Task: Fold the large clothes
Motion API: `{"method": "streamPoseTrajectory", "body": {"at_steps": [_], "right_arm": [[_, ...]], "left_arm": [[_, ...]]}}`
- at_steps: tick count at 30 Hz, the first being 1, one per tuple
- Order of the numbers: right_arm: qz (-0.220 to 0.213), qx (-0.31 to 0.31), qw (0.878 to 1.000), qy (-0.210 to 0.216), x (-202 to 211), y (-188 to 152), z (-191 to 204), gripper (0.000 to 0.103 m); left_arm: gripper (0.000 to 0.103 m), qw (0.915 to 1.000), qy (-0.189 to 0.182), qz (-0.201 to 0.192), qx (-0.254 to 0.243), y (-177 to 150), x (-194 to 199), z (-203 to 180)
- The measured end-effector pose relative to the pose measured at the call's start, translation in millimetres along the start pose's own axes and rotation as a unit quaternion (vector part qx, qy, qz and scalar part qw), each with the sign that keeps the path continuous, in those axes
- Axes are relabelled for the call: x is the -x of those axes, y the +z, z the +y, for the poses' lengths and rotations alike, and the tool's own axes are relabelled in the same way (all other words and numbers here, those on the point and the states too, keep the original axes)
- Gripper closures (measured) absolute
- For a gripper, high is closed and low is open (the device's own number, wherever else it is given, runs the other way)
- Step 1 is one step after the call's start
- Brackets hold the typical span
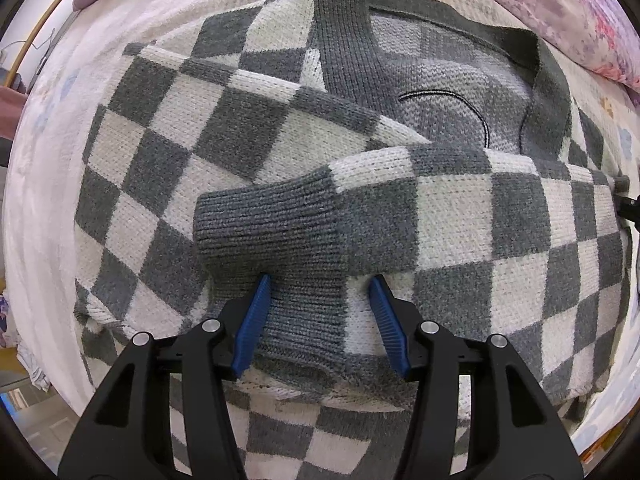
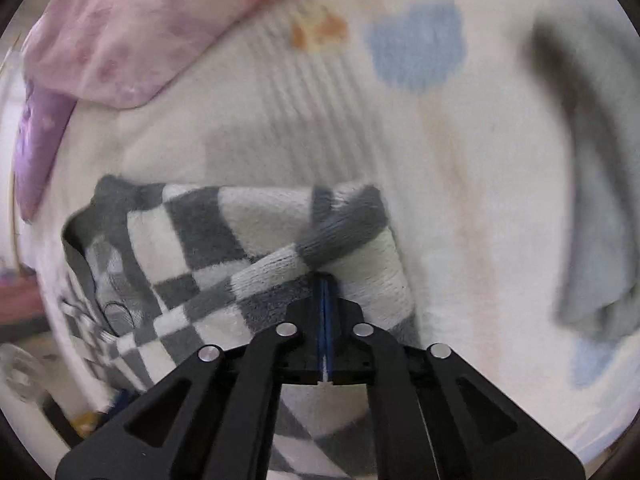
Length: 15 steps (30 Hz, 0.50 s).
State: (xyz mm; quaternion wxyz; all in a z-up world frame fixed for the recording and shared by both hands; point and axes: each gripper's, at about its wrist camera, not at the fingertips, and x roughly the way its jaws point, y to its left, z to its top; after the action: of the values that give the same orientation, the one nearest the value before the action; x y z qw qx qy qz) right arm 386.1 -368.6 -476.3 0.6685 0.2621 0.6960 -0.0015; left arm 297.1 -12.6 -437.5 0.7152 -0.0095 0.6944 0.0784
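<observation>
Roughly halfway, judging by the layout. A checkered sweater (image 1: 280, 152) was laid flat on a white blanket (image 1: 52, 184), collar at the far side, hem near. Both sleeves were seen already folded across the chest, the upper one ending in a ribbed grey cuff (image 1: 268, 228) near the middle. The left gripper (image 1: 320, 300) was held wide open just above the lower cuff, blue fingers (image 1: 252, 320) on either side of it, nothing pinched.

In the right wrist view, motion blur was heavy. The right gripper (image 2: 326, 304) was seen fully closed, pads pressed together at the sweater's (image 2: 224, 248) right edge; a fold of knit appeared to be clamped, though the contact itself was partly hidden by the fabric. A pink floral pillow (image 2: 120, 40) was at the far left, and a grey garment (image 2: 592, 200) lay well apart at the right.

Left to do, as judged: side panels brought in, then body folded hem-to-collar. Sleeve stack could be disturbed if the edge is dragged.
</observation>
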Motion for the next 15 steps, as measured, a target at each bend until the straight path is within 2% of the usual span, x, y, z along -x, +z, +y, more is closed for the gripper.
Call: {"method": "streamPoseTrajectory", "body": {"at_steps": [3, 6, 8, 12, 15], "right_arm": [[0.033, 0.002, 0.999, 0.009, 10.0, -23.1, -8.1, 0.103], [0.048, 0.044, 0.997, -0.032, 19.9, -68.6, -16.5, 0.103], [0.088, 0.04, 0.993, -0.064, 20.3, -97.6, -24.9, 0.103], [0.1, 0.051, 0.99, -0.088, 19.5, -152.8, -36.5, 0.103], [0.066, 0.02, 0.995, -0.066, 5.1, -155.5, -54.2, 0.103]], "left_arm": [[0.05, 1.0, -0.001, -0.001, -0.005, -3.5, -0.3, -0.5], [0.05, 0.9999, -0.007, 0.005, -0.011, -9.4, 2.8, 2.2], [0.05, 0.9998, -0.016, 0.012, -0.002, -16.2, 5.0, 6.5], [0.049, 0.9998, -0.02, 0.003, -0.004, -27.8, 4.3, 6.4], [0.045, 0.9997, -0.025, -0.005, -0.001, -27.6, -4.4, 6.0]]}}
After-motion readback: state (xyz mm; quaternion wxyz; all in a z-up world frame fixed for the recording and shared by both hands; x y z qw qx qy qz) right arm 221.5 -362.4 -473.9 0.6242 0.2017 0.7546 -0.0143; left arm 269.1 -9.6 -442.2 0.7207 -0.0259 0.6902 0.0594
